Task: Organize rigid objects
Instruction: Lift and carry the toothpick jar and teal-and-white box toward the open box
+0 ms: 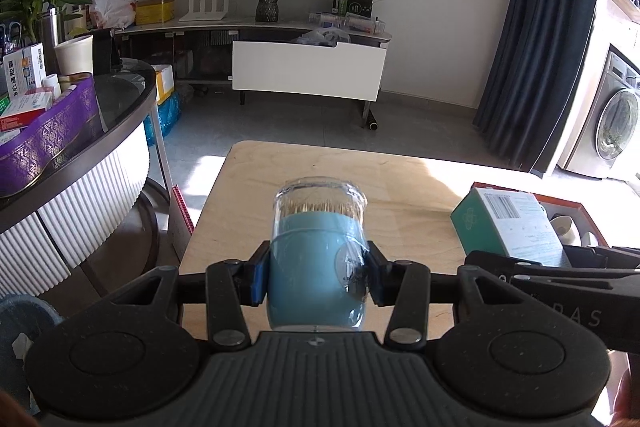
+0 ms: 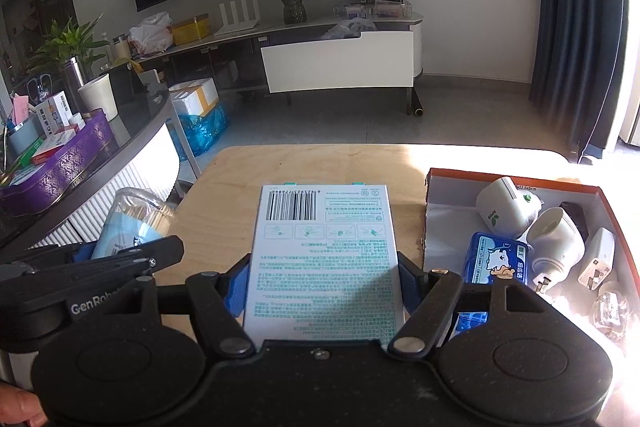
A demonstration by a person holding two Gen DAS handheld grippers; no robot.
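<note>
While both grippers hang above the wooden table (image 1: 400,187), each has something clamped:

Left gripper (image 1: 316,273): narrowed onto a blue toothpick holder (image 1: 316,259); the blue pads (image 1: 260,277) press its left and right sides at mid-body, so it is gripped, not just touched.

Toothpick holder: blue lower body with a clear plastic cap (image 1: 320,199) through which the toothpick tips show; it points away from the camera, over the table's near-left part. From the right wrist view it appears at the far left (image 2: 128,223), tilted, with the left gripper's dark linkage (image 2: 120,259) in front of it.

Right gripper (image 2: 322,277): set fairly wide, its fingers against the two long edges of a flat white box (image 2: 324,259); the box fills the gap between them.

White box: barcode and teal print facing up, teal side seen from the left wrist view (image 1: 508,223); held over the table just left of the red-rimmed tray (image 2: 520,183).

Red-rimmed tray: on the right part of the table; inside lie a white canister (image 2: 506,213), a white cylinder with an open end (image 2: 556,239), a blue packet (image 2: 496,263) at the tray's near-left, and a white charger (image 2: 598,259) to the right.

Whether either held thing touches the table: cannot tell.
</note>
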